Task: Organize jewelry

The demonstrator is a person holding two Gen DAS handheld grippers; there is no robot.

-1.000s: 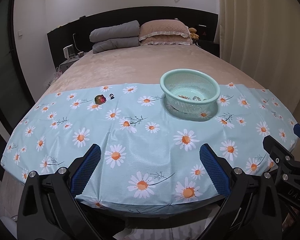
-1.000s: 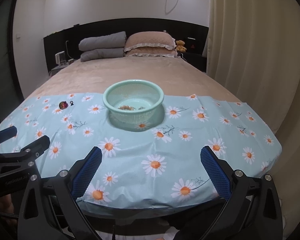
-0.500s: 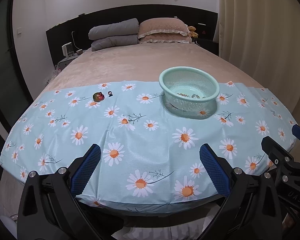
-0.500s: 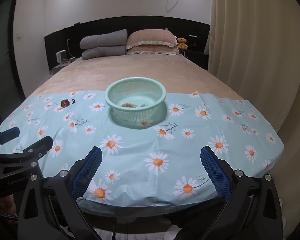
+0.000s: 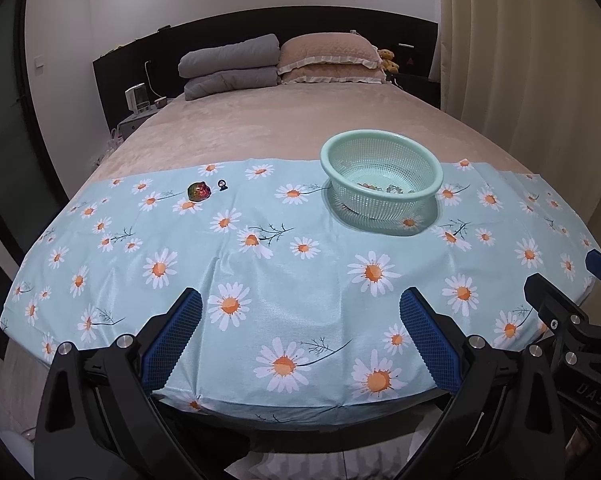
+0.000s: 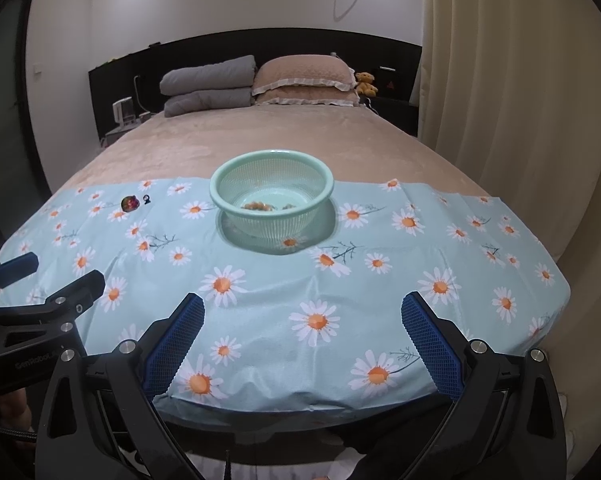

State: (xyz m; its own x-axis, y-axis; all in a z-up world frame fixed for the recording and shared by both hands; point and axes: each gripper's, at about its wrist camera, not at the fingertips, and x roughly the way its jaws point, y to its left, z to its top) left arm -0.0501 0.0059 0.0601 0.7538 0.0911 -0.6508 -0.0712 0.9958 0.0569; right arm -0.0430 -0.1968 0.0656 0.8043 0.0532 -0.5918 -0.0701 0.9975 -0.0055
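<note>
Both grippers backed slightly; left gripper (image 5: 300,320) and right gripper (image 6: 302,324) spread wide, empty. Mint-green mesh plastic basket (image 6: 224,196) holds small jewelry pieces (image 6: 258,205) on daisy-print cloth (image 6: 300,292).

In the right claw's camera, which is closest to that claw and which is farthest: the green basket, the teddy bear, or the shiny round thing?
1. Basket: straight ahead of the right claw, on the daisy cloth.
2. Shiny round thing: farther back, off to the left on the cloth.
3. Teddy bear: far end of the bed, beside the pillows.
</note>
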